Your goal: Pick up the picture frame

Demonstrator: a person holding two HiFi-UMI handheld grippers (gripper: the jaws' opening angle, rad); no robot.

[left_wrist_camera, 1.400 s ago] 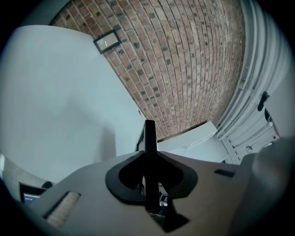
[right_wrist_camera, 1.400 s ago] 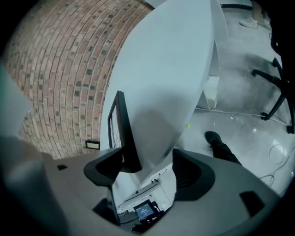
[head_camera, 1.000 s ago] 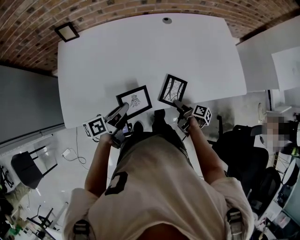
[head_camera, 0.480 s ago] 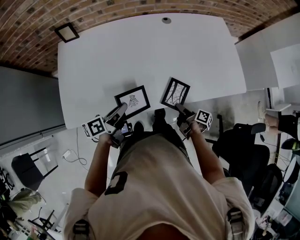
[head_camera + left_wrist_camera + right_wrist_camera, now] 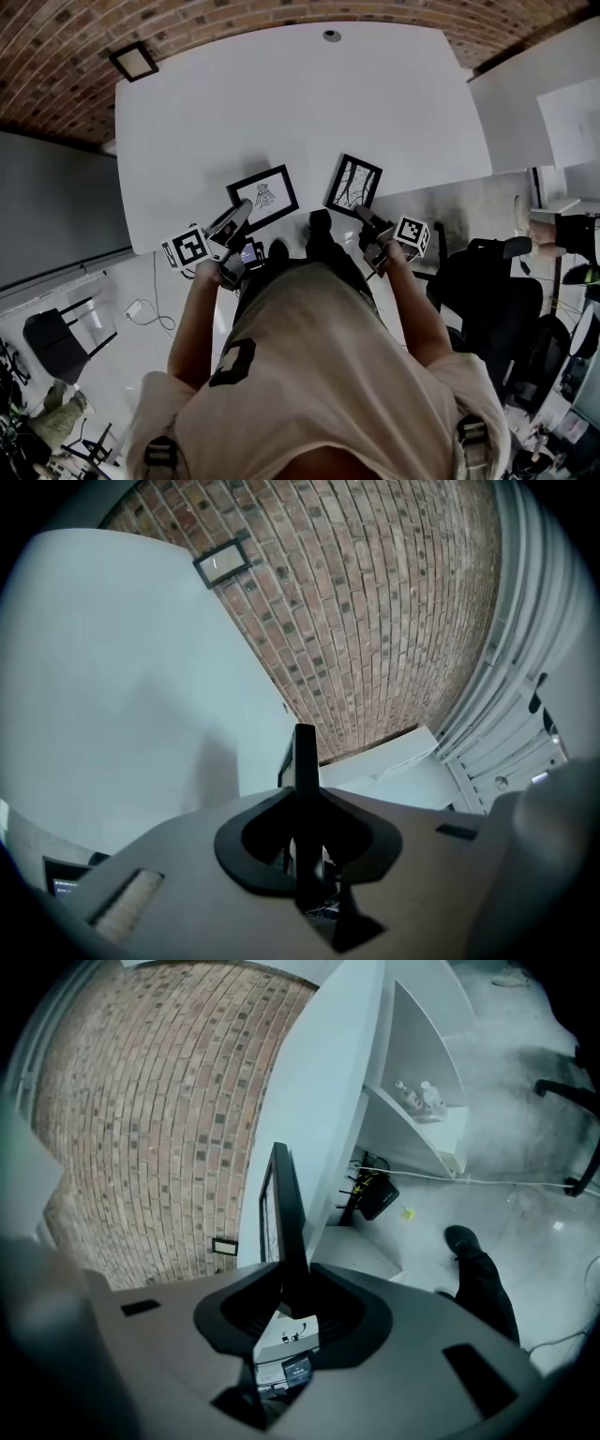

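Two black picture frames with line drawings are at the near edge of the white table (image 5: 309, 103). My left gripper (image 5: 246, 208) is shut on the near edge of the left frame (image 5: 263, 195). That frame shows edge-on (image 5: 304, 747) between the jaws of my left gripper (image 5: 305, 761) in the left gripper view. My right gripper (image 5: 360, 212) has just been closing its jaws on the near corner of the right frame (image 5: 354, 184). This frame stands edge-on (image 5: 281, 1194) in the jaws of my right gripper (image 5: 284, 1241), tilted up off the table.
A small dark-framed panel (image 5: 133, 61) lies on the brick floor beyond the table's far left corner. A round grommet (image 5: 331, 37) sits at the table's far edge. A black office chair (image 5: 487, 300) and another white table (image 5: 553, 103) stand to the right.
The right gripper's jaws have closed on the right frame, and gripper and frame have come up slightly. The left gripper keeps its hold on the left frame and stays put.
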